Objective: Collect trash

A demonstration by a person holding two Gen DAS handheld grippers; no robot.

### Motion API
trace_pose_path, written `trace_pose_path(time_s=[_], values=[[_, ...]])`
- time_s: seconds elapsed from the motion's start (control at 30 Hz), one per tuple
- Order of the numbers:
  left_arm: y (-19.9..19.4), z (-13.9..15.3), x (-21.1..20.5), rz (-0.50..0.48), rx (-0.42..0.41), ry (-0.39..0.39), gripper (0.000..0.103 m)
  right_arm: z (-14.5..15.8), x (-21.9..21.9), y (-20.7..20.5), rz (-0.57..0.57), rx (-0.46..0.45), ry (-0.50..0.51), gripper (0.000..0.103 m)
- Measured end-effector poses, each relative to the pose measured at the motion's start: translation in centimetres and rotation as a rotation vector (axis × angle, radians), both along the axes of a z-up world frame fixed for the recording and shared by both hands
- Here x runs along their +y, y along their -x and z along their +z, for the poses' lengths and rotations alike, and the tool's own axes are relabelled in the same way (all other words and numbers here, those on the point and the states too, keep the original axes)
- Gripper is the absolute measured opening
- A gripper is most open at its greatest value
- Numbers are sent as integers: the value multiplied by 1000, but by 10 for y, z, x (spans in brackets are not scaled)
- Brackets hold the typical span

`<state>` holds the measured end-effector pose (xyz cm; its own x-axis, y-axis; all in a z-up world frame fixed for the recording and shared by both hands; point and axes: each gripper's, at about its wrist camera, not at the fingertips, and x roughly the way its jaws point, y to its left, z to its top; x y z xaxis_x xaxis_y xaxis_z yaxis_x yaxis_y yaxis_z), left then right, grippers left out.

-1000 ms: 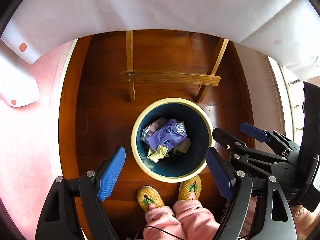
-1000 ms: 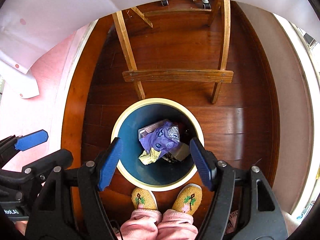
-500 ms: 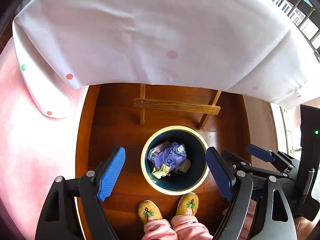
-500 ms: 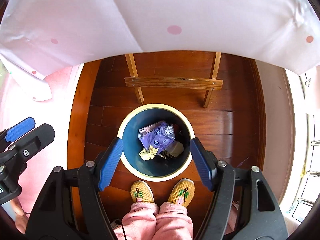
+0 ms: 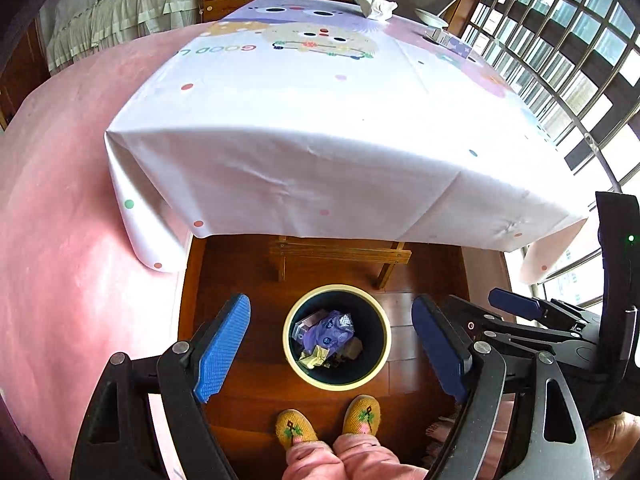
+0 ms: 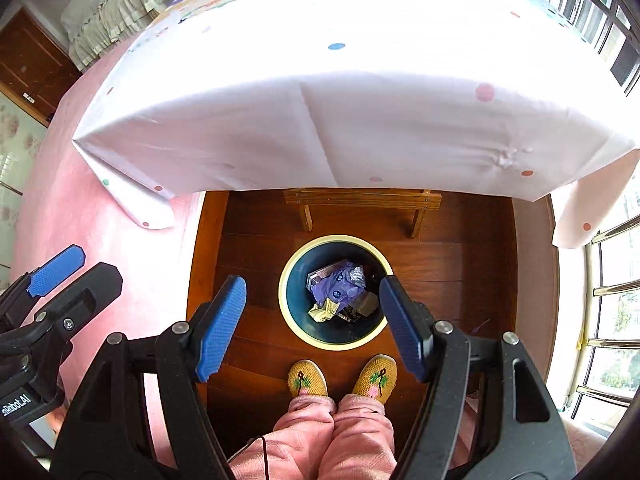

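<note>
— Left wrist view: wooden floor (image 5: 248, 280), table (image 5: 320, 128) under a white tablecloth ahead, crumpled tissue (image 5: 380, 4) far across it near a small box (image 5: 450, 42). And below?
— Trash bin (image 5: 384, 340) on the floor, purple wrapper (image 5: 326, 330) inside. Left gripper (image 5: 332, 350) spread wide, holding nothing.
— Right wrist view?
— Same bin (image 6: 286, 296) before yellow slippers (image 6: 308, 378), beside the table's wooden brace (image 6: 362, 199). Right gripper (image 6: 312, 324) apart, empty.

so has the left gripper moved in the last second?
Yes. The left gripper has risen and tilted up: the bin now looks smaller, and the tablecloth top is now visible.
</note>
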<state>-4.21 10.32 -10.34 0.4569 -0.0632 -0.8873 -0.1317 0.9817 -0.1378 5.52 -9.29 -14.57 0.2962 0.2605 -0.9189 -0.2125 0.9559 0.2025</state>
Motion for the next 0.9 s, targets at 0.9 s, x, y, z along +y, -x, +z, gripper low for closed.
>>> trace_pose_path(time_s=[0.9], values=[[-73, 207, -3, -124, -242, -101, 84, 203, -30, -40, -164, -321, -62, 67]])
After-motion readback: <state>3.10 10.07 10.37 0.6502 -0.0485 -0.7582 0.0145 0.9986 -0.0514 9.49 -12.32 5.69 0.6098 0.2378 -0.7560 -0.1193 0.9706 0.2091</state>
